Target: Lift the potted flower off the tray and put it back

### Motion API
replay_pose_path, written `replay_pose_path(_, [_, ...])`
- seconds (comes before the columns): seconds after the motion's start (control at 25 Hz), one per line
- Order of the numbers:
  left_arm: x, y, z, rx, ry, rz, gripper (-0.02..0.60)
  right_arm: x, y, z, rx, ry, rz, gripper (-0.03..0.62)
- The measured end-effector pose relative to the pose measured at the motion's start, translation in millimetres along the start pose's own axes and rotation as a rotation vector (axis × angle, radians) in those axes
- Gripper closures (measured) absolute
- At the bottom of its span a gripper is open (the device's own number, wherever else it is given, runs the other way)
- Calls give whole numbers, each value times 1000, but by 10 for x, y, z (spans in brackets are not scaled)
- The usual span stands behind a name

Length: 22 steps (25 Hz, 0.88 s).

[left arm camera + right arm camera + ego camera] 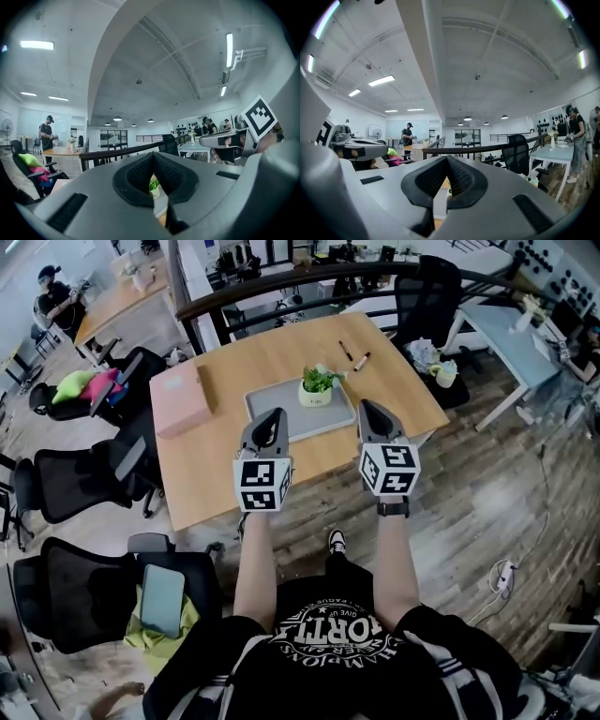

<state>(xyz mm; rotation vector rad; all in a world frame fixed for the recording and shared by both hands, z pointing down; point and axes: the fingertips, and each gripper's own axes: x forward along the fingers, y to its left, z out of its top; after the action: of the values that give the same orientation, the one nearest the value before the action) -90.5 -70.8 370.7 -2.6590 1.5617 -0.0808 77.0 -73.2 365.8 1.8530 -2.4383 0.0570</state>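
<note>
The potted flower [316,387], green leaves in a small white pot, stands at the far edge of the grey tray [328,420] on the wooden table [234,362]. Both grippers are held level above the table's near edge, short of the pot. My left gripper [273,415] hangs over the tray's near left part, shut and holding nothing. My right gripper [367,407] is just off the tray's right end, also shut and holding nothing. In the left gripper view the flower [153,185] peeps through below the closed jaw tips [153,156]. In the right gripper view the jaws [446,159] meet, and the pot is mostly hidden behind them.
A pink box [180,399] lies on the table's left part and two pens [354,356] lie beyond the tray. Black office chairs [75,484] stand to the left and another chair [427,296] behind the table. A dark railing [281,287] runs behind it.
</note>
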Motion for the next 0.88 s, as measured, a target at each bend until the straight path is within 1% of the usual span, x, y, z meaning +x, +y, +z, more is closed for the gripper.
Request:
replay_pose_path(0.16, [201,47,59,63,4,13,563,243,-19,70,-41,-1,58,574])
replay_pose_path(0.24, [284,95,85,66,2,29,563,350,-48,111,-62,-7,79,574])
replay_pose_path(0.36, [389,189,129,49,-12,46,563,489,-108,157,-61,-12,85,574])
replay_pose_path(0.6, [533,264,103,119,-10,53,563,691,-184,111,-75,14,98,574])
replay_pose_path(0.72, [644,241,49,152,22,43,563,780,-263,104,-77,10,101,574])
replay_pose_path(0.88, [752,283,-30,137,42,74,563,863,-329,57,-87,19,120,574])
